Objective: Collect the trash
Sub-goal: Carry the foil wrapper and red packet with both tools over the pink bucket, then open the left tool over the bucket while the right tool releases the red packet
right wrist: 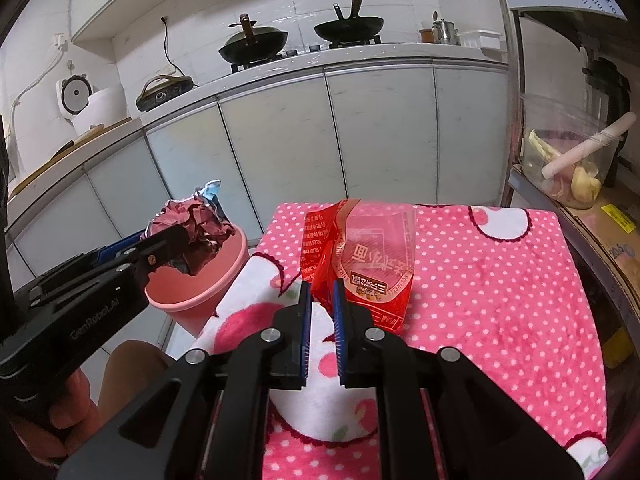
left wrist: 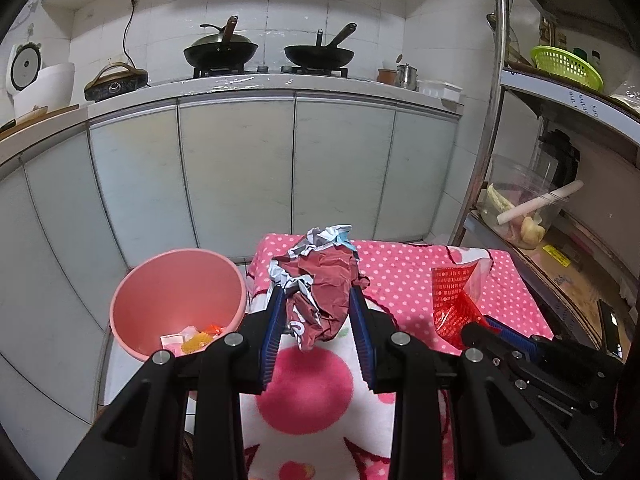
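Observation:
My left gripper (left wrist: pixel 316 292) is shut on a crumpled dark-red and white paper wad (left wrist: pixel 320 280), held above the pink dotted cloth (left wrist: pixel 404 268), to the right of the pink bin (left wrist: pixel 176 300). In the right wrist view the wad (right wrist: pixel 196 224) hangs in front of the bin (right wrist: pixel 208 296). My right gripper (right wrist: pixel 320 292) is shut on the edge of a red and clear plastic snack bag (right wrist: pixel 360 256) standing on the cloth (right wrist: pixel 480 280). The bag (left wrist: pixel 456 300) also shows at right in the left wrist view.
The bin holds some wrappers (left wrist: pixel 192 338). White cabinet doors (left wrist: pixel 240 168) and a counter with two woks (left wrist: pixel 220 50) stand behind. A metal shelf rack (left wrist: pixel 560 208) with a clear container (left wrist: pixel 520 204) is at the right. A rice cooker (left wrist: pixel 36 80) sits at left.

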Motion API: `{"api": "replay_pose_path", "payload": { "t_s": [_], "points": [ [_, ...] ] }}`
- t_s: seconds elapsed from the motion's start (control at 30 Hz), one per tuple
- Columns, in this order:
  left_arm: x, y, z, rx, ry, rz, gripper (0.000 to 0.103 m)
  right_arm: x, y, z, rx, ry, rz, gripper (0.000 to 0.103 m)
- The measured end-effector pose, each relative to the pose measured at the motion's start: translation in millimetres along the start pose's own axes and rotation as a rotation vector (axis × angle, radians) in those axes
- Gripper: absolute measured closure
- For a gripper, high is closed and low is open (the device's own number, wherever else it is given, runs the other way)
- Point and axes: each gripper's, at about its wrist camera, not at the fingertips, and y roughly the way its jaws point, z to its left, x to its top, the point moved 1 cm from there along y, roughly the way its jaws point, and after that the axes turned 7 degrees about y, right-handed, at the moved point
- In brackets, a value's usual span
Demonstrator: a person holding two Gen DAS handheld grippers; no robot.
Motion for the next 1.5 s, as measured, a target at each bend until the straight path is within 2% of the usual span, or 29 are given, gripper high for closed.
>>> {"api": "replay_pose_path", "payload": {
  "t_s": [0.47, 0.8, 1.03, 1.23, 1.5],
  "points": [
    [-1.7, 2.0, 4.5, 0.012, -0.02, 0.002, 0.071, 0.0, 5.5, 12.4, 0.0, -0.03, 0.012, 0.092],
    [-4.9, 20.8, 33.9, 0.04, -0.071, 0.028, 0.071, 8.4, 32.9, 39.5, 0.017, -0.093, 0.045, 0.092],
    [-6.9, 45.2, 91.7, 0.074, -0.111, 0.062, 0.07, 23.6, 73.0, 79.9, 0.081, -0.158, 0.072, 0.092],
    [-15.0, 71.7, 159.6, 0.147, -0.145, 0.123, 0.07, 32.3, 110.4, 118.7, 0.148, -0.206, 0.099, 0.092],
    [-32.1, 112.7, 209.9, 0.135, -0.206, 0.226, 0.07, 28.0, 168.1, 151.1, 0.224, -0.206, 0.197, 0.092]
  ]
}}
